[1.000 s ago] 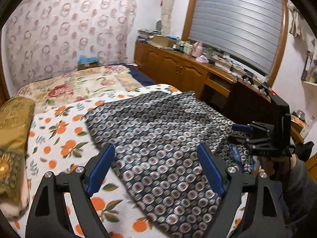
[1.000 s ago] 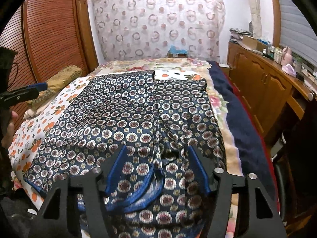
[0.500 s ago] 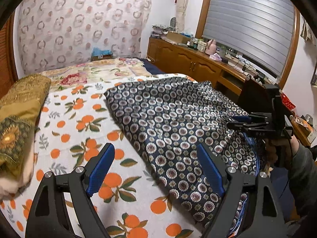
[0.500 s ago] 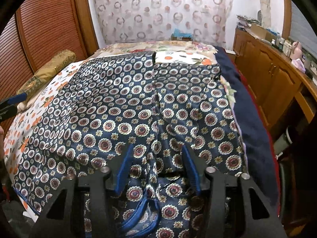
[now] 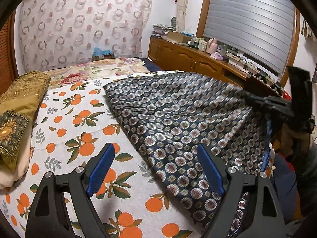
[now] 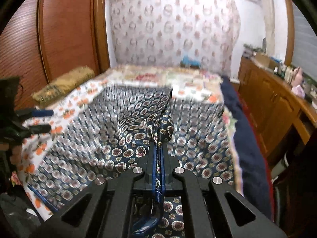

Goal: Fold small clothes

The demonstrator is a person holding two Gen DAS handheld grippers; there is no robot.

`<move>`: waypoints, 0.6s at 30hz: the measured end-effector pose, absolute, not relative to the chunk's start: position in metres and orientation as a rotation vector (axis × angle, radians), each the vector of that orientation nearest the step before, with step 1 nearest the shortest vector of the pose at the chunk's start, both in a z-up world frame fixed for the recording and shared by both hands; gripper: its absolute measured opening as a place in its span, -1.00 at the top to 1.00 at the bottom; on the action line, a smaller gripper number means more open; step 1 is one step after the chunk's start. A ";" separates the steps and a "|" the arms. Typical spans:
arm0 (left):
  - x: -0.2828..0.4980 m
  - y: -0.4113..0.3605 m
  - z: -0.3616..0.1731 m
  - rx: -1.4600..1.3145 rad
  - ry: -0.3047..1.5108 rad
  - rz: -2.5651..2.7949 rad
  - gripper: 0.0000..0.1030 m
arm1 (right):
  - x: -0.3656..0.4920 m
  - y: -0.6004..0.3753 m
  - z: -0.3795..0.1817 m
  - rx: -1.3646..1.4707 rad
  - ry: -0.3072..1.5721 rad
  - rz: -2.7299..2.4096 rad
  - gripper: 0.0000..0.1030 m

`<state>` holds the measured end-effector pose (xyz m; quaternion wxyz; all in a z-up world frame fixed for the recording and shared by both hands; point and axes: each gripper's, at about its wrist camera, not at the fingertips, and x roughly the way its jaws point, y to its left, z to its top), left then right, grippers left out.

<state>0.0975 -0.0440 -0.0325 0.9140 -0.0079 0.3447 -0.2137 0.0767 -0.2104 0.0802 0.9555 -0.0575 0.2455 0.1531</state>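
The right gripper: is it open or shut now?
Shut. The right gripper has its jaws closed on a fold of the patterned garment, lifting it off the bed.

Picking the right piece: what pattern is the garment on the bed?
Navy garment with round medallion motifs; clearest in left wrist view.

Both hand-held grippers, the left (image 5: 156,170) and the right (image 6: 158,154), have black frames, silver screws and blue finger pads (image 5: 101,166).

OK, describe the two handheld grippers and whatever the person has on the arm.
Both the left gripper and the right gripper have matte black angular frames with cut-out openings and round silver bolts. Their fingers are faced with textured blue pads. The person's sleeve looks dark grey.
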 end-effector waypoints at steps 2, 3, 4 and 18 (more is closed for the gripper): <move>0.097 -0.044 -0.032 -0.017 0.708 -0.443 -0.66 | 0.065 -0.215 0.088 -0.123 0.472 0.287 0.94; 0.097 -0.045 -0.032 -0.017 0.706 -0.442 -0.66 | 0.060 -0.219 0.089 -0.121 0.464 0.274 0.94; 0.096 -0.045 -0.032 -0.018 0.705 -0.440 -0.66 | 0.055 -0.225 0.090 -0.115 0.463 0.263 0.94; 0.096 -0.041 -0.032 -0.035 0.691 -0.415 -0.66 | 0.066 -0.246 0.055 -0.114 0.629 0.199 0.93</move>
